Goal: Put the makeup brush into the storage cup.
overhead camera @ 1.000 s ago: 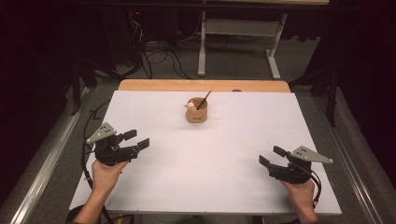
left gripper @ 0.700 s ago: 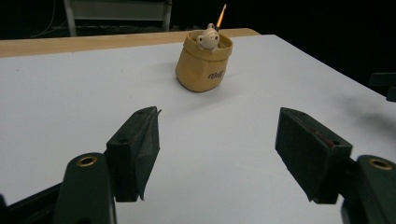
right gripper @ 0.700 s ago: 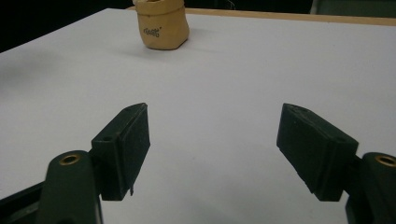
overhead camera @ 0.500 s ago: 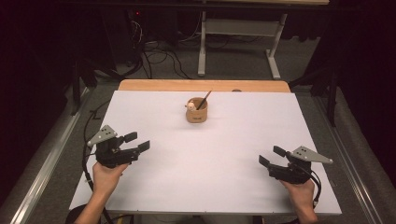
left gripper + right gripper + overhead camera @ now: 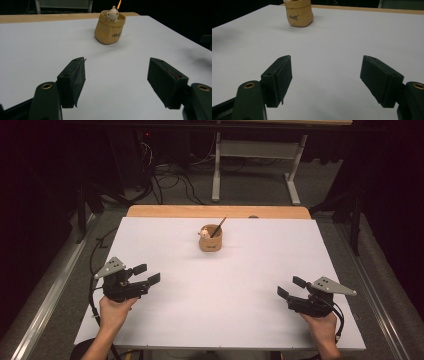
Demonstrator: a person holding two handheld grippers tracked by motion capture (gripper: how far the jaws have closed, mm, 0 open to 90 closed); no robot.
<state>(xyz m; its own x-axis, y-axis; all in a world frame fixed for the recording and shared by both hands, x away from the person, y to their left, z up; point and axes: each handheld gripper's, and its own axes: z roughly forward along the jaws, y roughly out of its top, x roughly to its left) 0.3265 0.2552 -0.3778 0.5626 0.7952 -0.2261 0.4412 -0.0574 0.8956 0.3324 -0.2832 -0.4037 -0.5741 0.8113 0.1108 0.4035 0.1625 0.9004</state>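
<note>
One tan pouch (image 5: 210, 241), figurine (image 5: 112, 14) peeking out

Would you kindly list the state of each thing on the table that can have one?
Tan pouch: upright, open at the top, standing free on the white table.
Small figure: sitting in the pouch, head above the rim.
Stick: leaning out of the pouch.
Left gripper: open, holding nothing.
Right gripper: open, holding nothing.

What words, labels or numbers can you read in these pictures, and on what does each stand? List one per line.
A short dark print on the front of the tan pot: too small and blurred to read in either gripper view.
Nothing readable on the little figure in the pot, the white table or the grippers.
</note>
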